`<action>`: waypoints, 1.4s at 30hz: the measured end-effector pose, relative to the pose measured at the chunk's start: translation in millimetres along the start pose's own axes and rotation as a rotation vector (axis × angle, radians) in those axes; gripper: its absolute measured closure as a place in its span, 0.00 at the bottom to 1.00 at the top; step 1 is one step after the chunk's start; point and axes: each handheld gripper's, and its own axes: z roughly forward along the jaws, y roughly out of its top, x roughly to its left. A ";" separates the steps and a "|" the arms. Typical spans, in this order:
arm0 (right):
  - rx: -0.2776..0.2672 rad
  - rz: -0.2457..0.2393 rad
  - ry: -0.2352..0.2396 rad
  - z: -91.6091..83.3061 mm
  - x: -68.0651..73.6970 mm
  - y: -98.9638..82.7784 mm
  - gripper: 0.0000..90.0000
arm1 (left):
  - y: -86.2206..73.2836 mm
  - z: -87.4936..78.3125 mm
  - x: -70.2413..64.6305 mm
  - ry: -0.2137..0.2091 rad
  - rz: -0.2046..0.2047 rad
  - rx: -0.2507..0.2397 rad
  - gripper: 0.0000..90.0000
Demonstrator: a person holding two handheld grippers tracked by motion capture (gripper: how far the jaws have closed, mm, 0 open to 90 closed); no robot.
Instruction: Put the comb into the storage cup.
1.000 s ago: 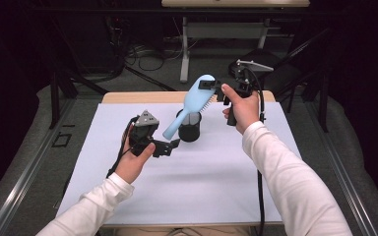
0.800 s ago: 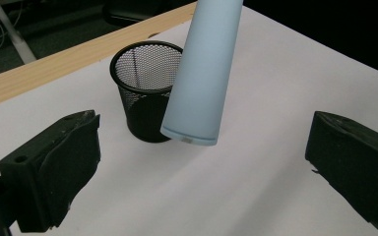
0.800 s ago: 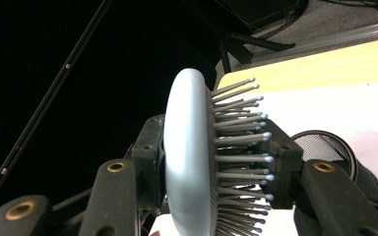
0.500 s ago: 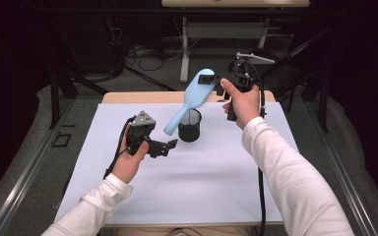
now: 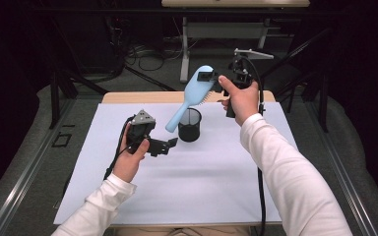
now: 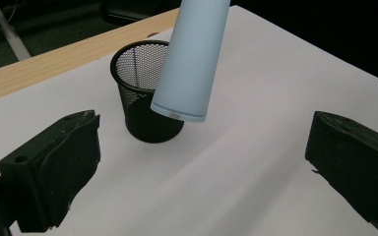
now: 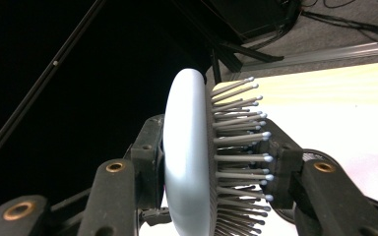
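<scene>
Two hand-held grippers worked above a white-covered surface [image 5: 187,196]. The right hand-held gripper [image 5: 212,78] pinched the head of a light-blue hairbrush [image 5: 193,93] (bristles against one jaw, smooth back against the other), holding it tilted in the air with its handle end low, just above a black mesh cup [image 5: 189,125]. The left hand-held gripper [image 5: 170,145], jaws spread wide with nothing between them, pointed toward the cup from just beside it.

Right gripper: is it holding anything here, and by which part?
Yes. The right gripper is clamped on the light blue hairbrush by its head, one jaw on the back, one on the bristles; the handle hangs free.
</scene>
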 end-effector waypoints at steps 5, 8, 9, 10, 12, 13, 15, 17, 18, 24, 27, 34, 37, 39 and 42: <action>-0.004 -0.007 -0.010 -1.2 0.5 3.5 0.58 | -0.6 -0.7 5.4 -0.012 -0.020 0.010 0.00; -0.008 -0.012 -0.016 -1.4 1.4 4.8 0.58 | -0.7 -1.7 7.0 -0.010 -0.023 0.009 0.00; -0.008 -0.016 -0.017 -1.6 1.7 5.4 0.58 | -0.9 -2.2 7.5 -0.008 -0.026 0.005 0.00; -0.010 -0.017 -0.020 -1.7 2.1 6.2 0.58 | -0.8 -3.1 8.2 -0.008 -0.030 0.005 0.00; -0.013 -0.025 -0.034 -1.8 3.1 7.6 0.58 | -1.1 -4.0 9.2 -0.008 -0.036 -0.003 0.00; -0.013 -0.025 -0.034 -1.8 3.1 7.6 0.58 | -1.2 -4.7 9.7 -0.008 -0.042 -0.006 0.00; -0.016 -0.030 -0.041 -1.6 3.6 8.5 0.58 | -1.4 -5.1 10.8 -0.015 -0.047 -0.001 0.00; -0.016 -0.030 -0.045 -1.3 3.7 9.3 0.58 | -1.9 -5.1 11.5 -0.021 -0.048 0.001 0.00; -0.016 -0.030 -0.050 -1.0 4.0 10.0 0.58 | -2.4 -5.2 11.8 -0.025 -0.053 -0.001 0.00; -0.022 -0.034 -0.061 0.4 5.1 12.3 0.58 | -4.9 -6.6 13.7 -0.034 -0.074 -0.019 0.00; -0.024 -0.044 -0.070 1.8 6.7 13.6 0.58 | -7.3 -6.4 15.9 -0.041 -0.081 -0.021 0.00; -0.027 -0.053 -0.084 5.1 8.3 14.7 0.58 | -7.3 -7.8 16.3 -0.039 -0.076 -0.027 0.00; -0.029 -0.055 -0.088 5.8 8.3 14.9 0.58 | -7.5 -9.1 16.9 -0.041 -0.076 -0.032 0.00; -0.035 -0.059 -0.098 6.7 8.1 15.6 0.58 | -8.2 -9.4 16.9 -0.040 -0.079 -0.035 0.00; -0.041 -0.068 -0.113 7.7 7.9 16.0 0.58 | -9.1 -9.5 17.5 -0.041 -0.082 -0.034 0.00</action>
